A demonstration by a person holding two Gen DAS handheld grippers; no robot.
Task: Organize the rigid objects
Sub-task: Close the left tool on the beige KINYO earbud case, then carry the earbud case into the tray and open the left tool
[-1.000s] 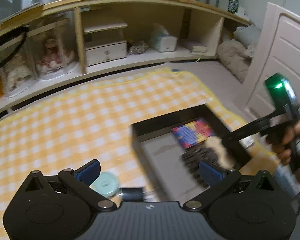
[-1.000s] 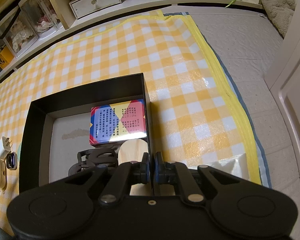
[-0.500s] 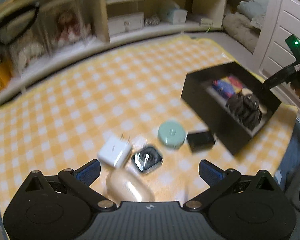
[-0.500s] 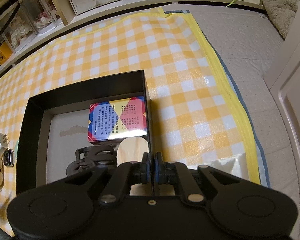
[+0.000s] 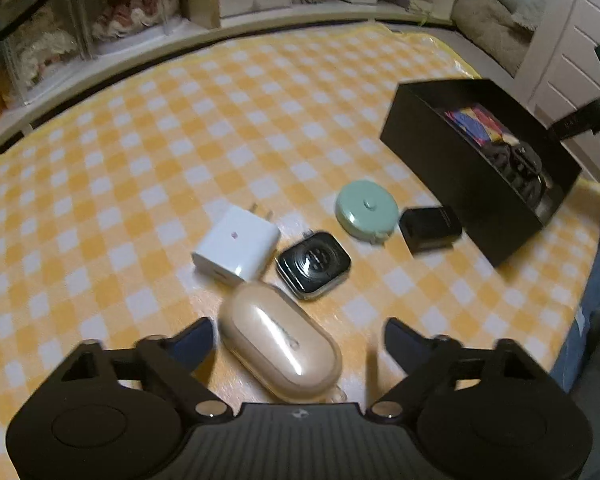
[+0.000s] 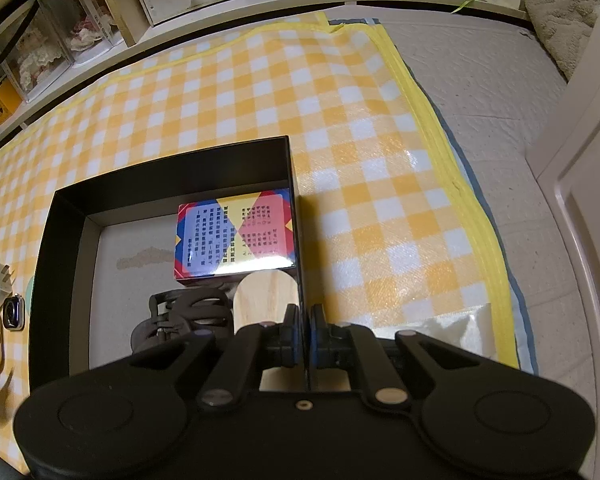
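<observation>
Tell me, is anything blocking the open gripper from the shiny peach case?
No. The peach case lies right in front of the open left gripper, partly between its fingers, with nothing visible in the way.

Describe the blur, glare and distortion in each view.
Left wrist: dim, motion-smeared around the black box, fisheye curving the shelf edge. Right wrist: sharper, with glare on the colourful box and the checked mat.

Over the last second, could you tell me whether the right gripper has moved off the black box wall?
No. The right gripper stays shut on the black box wall, beside the colourful card box, as before.
</observation>
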